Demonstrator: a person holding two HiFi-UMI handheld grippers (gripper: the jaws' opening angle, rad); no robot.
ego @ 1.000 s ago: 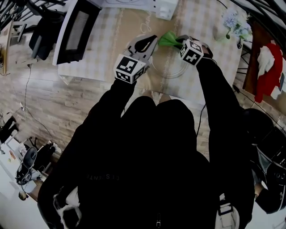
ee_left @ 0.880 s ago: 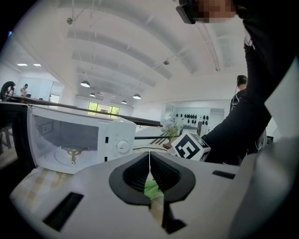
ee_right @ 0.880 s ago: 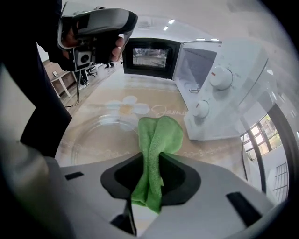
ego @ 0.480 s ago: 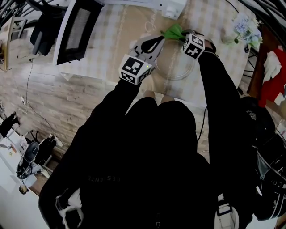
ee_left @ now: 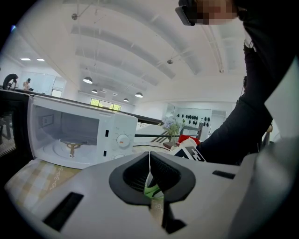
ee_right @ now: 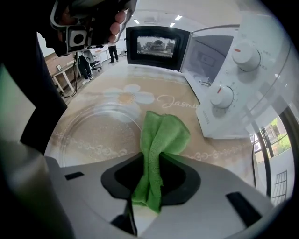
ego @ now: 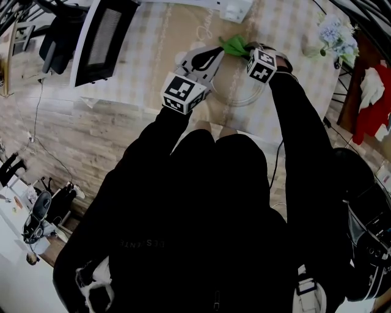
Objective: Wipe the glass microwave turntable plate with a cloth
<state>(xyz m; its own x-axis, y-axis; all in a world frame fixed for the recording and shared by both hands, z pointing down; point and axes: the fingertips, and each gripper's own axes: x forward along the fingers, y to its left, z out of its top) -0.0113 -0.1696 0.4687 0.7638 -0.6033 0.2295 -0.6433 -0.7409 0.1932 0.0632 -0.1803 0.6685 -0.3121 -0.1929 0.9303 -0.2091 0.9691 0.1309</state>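
A white microwave (ego: 237,8) stands door-open at 12 o'clock on the table (ego: 153,36), flowers (ego: 335,33) at 2 o'clock.

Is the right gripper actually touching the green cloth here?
Touching. The right gripper view shows the right gripper with its jaws closed on the green cloth, which is pinched between them and fans out beyond the tips.

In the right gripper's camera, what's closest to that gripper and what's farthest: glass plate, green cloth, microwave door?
1. green cloth: pinched in the right gripper.
2. glass plate: just ahead, left.
3. microwave door: far back.
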